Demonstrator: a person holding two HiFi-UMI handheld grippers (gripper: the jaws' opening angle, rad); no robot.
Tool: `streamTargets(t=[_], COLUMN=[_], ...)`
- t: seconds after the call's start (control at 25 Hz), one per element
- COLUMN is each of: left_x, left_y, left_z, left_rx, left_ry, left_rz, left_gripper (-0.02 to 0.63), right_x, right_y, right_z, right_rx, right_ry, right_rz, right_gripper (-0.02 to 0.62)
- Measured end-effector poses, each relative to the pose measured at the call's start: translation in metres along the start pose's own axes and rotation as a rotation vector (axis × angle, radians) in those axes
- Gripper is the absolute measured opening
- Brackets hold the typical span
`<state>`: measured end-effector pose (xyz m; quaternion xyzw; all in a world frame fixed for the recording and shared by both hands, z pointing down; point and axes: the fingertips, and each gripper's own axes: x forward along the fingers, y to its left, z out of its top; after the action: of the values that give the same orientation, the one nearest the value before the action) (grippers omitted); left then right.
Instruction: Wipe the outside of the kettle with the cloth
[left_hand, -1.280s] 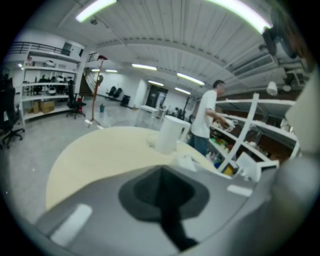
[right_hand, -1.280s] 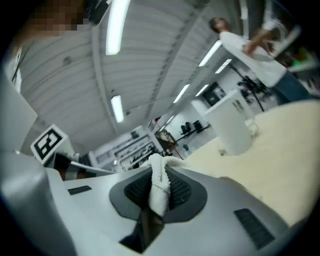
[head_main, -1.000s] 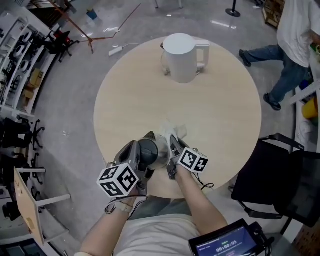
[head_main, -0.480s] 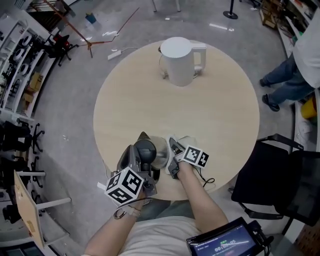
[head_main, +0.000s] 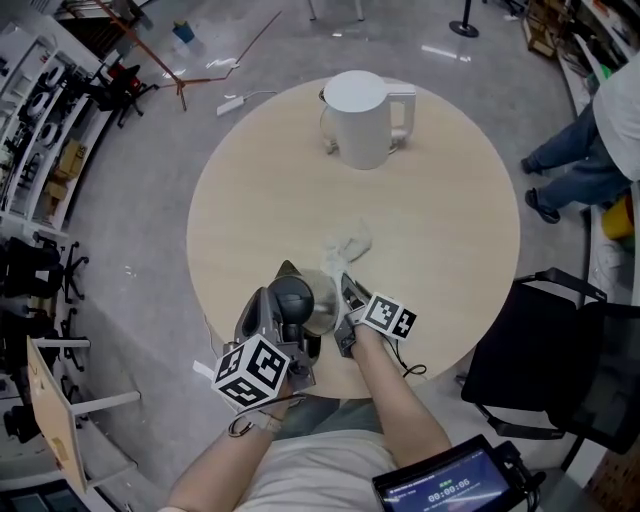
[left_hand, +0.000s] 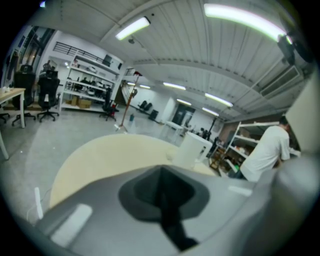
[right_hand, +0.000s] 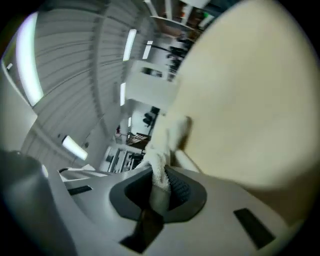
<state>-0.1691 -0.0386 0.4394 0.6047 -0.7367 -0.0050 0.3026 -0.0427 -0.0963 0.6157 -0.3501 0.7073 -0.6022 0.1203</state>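
The white kettle stands upright, lid on, at the far side of the round beige table, handle to the right. A crumpled white cloth lies near the table's middle, and one end runs back into my right gripper. In the right gripper view, that gripper is shut on the cloth, which trails away over the tabletop. My left gripper sits beside it at the near edge. Seen from the left gripper view, it is shut with nothing in it, and the kettle stands far ahead.
A black chair stands close to the table's right side. A person is at the right edge of the room. A power strip and cable lie on the floor behind the table. A small screen sits near my lap.
The cloth, bunched under the grippers before, now stretches out toward the table's middle. My left gripper has drawn back toward me. The person on the right has moved further off.
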Motion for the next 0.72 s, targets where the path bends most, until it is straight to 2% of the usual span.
streamTargets(t=[0.04,0.12,0.16,0.24,0.28,0.32,0.36,0.4,0.48,0.56,0.6,0.64,0.72], left_x=[-0.001,-0.001,-0.001,0.0,0.0,0.0,-0.001,-0.002,-0.003,-0.003,-0.003,-0.003,-0.003], left_y=[-0.001,-0.001,0.001,0.003,0.003,0.002,0.002,0.001,0.0,0.0,0.0,0.0,0.0], left_z=[-0.001,-0.001,0.0,0.002,0.003,0.003,0.002,0.001,0.001,0.001,0.001,0.001,0.002], left_rx=[0.002,0.004,0.003,-0.008,-0.019,-0.03,-0.041,-0.048,-0.045,-0.039,-0.04,-0.043,-0.047], left_ry=[-0.002,-0.005,-0.006,-0.007,-0.008,-0.008,-0.009,-0.011,-0.019,-0.024,-0.023,-0.023,-0.022], left_rz=[-0.001,-0.006,-0.007,-0.004,-0.001,0.005,0.012,0.019,0.028,0.03,0.028,0.027,0.023], left_gripper=[0.0,0.0,0.0,0.0,0.0,0.0,0.0,0.0,0.0,0.0,0.0,0.0,0.0], right_x=[-0.001,-0.012,-0.021,-0.042,-0.049,-0.052,-0.051,-0.047,-0.033,-0.022,-0.024,-0.031,-0.056], right_y=[-0.016,0.009,0.044,0.125,0.151,0.156,0.14,0.107,0.029,-0.008,0.003,0.033,0.117], right_z=[-0.003,-0.001,0.001,0.001,0.001,0.001,0.001,0.002,-0.001,-0.006,-0.004,-0.001,-0.002], right_rx=[0.07,0.064,0.008,-0.173,-0.245,-0.276,-0.257,-0.197,-0.004,0.128,0.114,0.036,-0.241], right_ry=[0.0,-0.032,-0.066,-0.14,-0.171,-0.196,-0.213,-0.221,-0.206,-0.161,-0.154,-0.168,-0.239], right_rz=[-0.023,0.009,0.065,0.223,0.274,0.284,0.248,0.177,0.031,-0.013,0.014,0.083,0.313], right_gripper=[0.041,0.041,0.043,0.043,0.043,0.043,0.043,0.043,0.043,0.043,0.043,0.043,0.043])
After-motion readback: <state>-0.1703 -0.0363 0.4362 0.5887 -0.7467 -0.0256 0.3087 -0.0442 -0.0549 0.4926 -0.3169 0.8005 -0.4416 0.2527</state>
